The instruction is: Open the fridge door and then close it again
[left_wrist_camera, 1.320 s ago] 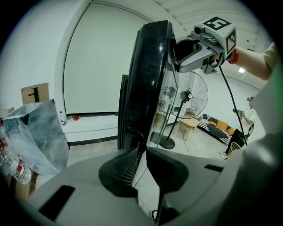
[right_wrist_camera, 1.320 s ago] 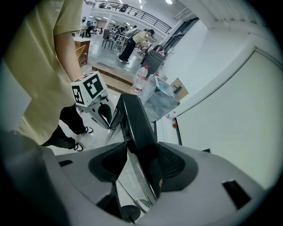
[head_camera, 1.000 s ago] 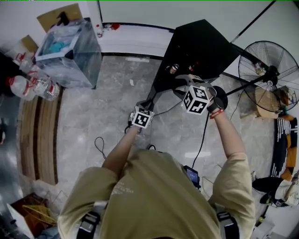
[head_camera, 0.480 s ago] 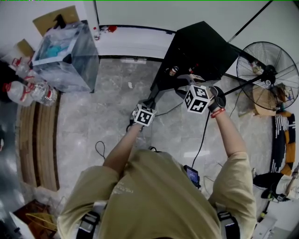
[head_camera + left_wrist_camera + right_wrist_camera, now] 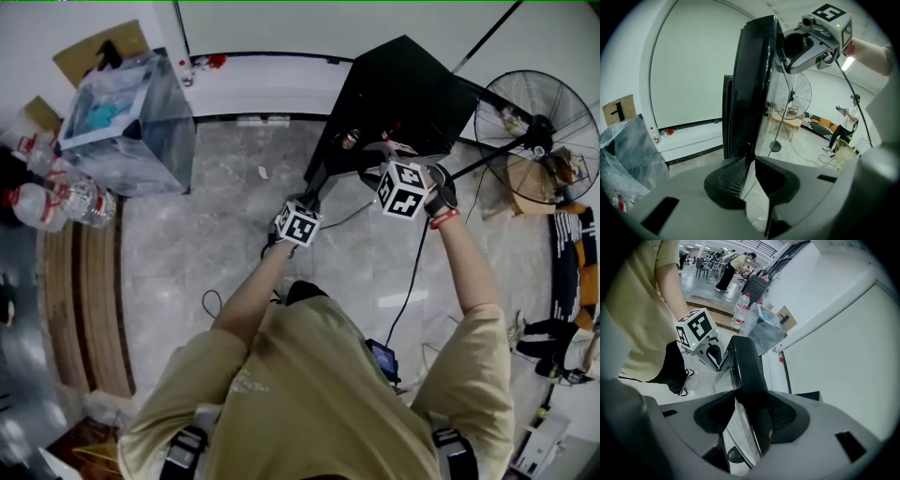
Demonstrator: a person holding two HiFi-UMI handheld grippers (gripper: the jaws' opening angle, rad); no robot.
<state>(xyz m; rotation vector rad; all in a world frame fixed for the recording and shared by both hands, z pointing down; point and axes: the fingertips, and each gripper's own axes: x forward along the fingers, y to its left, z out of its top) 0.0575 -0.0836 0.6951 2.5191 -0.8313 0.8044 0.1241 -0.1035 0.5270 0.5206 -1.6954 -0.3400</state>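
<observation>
A black fridge (image 5: 403, 84) stands in front of me with its glass door (image 5: 323, 159) swung open, edge towards me. My left gripper (image 5: 305, 199) is shut on the door's thin lower edge; in the left gripper view that door edge (image 5: 750, 84) runs up from between the pads of the left gripper (image 5: 749, 176). Higher up, my right gripper (image 5: 377, 157) is closed across the thicker black door frame (image 5: 745, 362), which fills the gap in the right gripper (image 5: 752, 416). Each gripper shows in the other's view: the right gripper (image 5: 811, 42) and the left gripper (image 5: 705, 345).
A standing fan (image 5: 539, 122) is just right of the fridge. A clear plastic bin (image 5: 131, 112) and water bottles (image 5: 47, 197) sit at the far left by a wooden platform (image 5: 84, 300). A black cable (image 5: 408, 281) trails over the marble floor.
Both grippers have shifted a little to the right and away from me, carrying the door edge with them. Neither grip has changed.
</observation>
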